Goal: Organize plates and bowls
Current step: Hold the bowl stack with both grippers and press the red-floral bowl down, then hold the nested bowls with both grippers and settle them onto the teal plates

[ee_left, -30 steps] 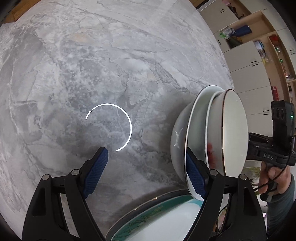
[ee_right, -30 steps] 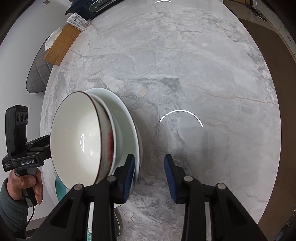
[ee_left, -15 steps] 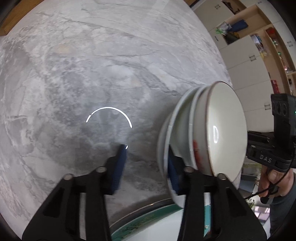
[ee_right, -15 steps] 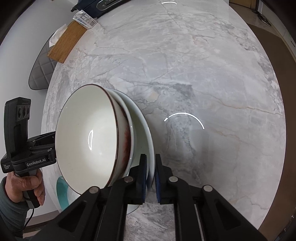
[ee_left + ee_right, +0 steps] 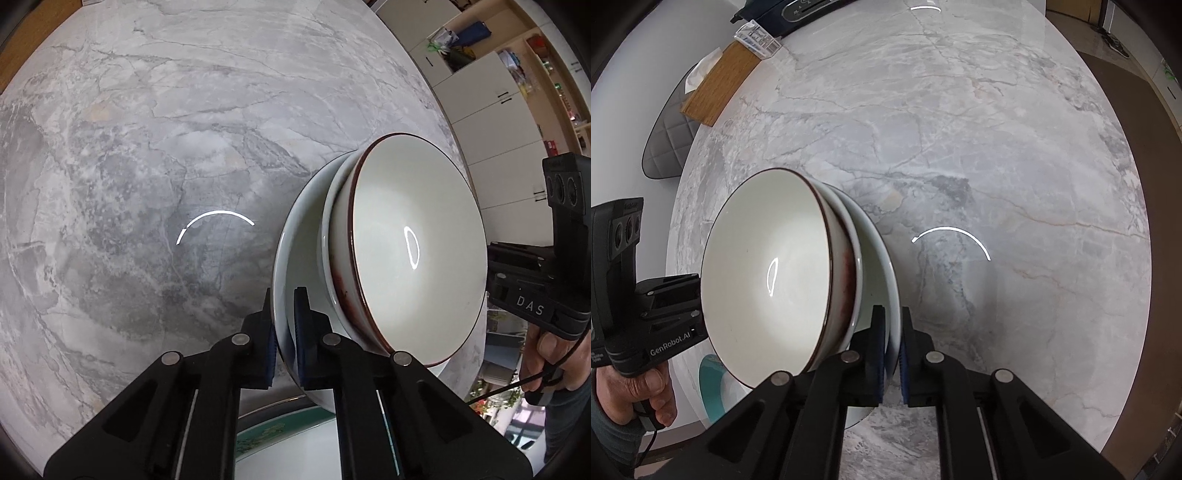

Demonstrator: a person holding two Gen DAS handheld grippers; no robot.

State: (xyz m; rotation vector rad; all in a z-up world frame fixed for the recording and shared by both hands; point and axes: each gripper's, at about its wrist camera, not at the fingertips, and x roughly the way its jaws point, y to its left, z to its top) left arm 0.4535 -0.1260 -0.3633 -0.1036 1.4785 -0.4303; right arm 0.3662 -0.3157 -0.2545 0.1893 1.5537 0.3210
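Observation:
Three dishes are nested: a brown-rimmed white bowl sits in a plain white bowl, which sits in a wide pale blue dish. My left gripper is shut on the near rim of the pale dish. My right gripper is shut on the rim at the opposite side. In each wrist view the other gripper's fingers are hidden behind the bowls. Whether the stack touches the table I cannot tell.
A teal-rimmed plate lies right beside the stack on the grey marble table. A wooden box and a dark device sit at the far edge, a grey chair beyond. Cupboards stand behind.
Both grippers have closed from open onto the pale dish's rim. The left gripper slid sideways so that the rim came between its fingers; the right gripper stayed in place.

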